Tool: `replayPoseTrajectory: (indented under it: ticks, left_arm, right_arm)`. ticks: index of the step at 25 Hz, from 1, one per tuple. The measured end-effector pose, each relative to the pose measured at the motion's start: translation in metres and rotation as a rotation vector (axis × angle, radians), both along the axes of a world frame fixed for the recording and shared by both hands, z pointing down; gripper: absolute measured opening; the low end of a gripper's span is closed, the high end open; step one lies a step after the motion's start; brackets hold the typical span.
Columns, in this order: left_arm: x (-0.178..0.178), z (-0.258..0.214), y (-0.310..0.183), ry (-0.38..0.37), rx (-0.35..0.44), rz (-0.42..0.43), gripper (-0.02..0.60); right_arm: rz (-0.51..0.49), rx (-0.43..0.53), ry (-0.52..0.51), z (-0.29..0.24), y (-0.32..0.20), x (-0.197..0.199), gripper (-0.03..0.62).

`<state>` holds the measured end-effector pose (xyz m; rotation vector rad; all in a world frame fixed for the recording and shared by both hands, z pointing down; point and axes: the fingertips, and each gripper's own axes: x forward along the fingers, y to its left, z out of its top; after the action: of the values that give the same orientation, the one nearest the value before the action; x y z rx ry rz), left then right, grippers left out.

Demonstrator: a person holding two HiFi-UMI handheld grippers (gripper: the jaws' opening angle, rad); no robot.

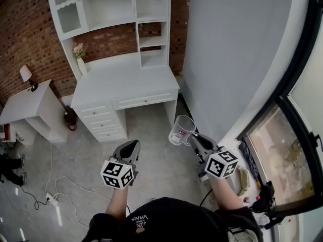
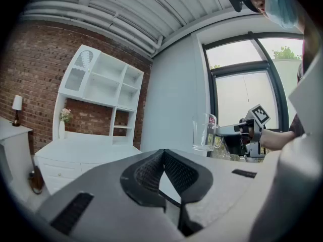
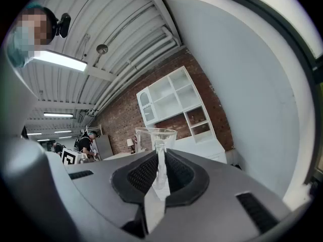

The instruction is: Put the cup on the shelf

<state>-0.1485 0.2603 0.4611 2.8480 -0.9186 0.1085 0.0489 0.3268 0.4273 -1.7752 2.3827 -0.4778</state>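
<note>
Glass cup [image 1: 181, 129], handle pinched between right gripper [image 3: 160, 160] jaws

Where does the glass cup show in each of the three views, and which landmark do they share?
Head view: cup right of centre, gripped by the right tongs.
Left gripper view: cup right of centre, before the window.
Right gripper view: cup at centre, its handle between the tongs.
Shared landmark: white shelf unit against the brick wall.
</note>
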Motion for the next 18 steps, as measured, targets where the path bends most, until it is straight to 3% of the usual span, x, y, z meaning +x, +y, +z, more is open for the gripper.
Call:
replayPoseTrajectory:
  ticks: [13, 18]
  left_arm:
    - [-0.001, 0.001, -0.011, 0.022, 0.000, 0.036, 0.008]
    - [-0.014, 0.001, -0.018, 0.016, 0.011, 0.044, 0.008]
  right_arm:
    - [-0.009, -0.014, -0.087, 0.005, -0.028, -0.009, 0.034]
    - [0.006, 0.002, -0.045, 0.000, -0.039, -0.021, 0.034]
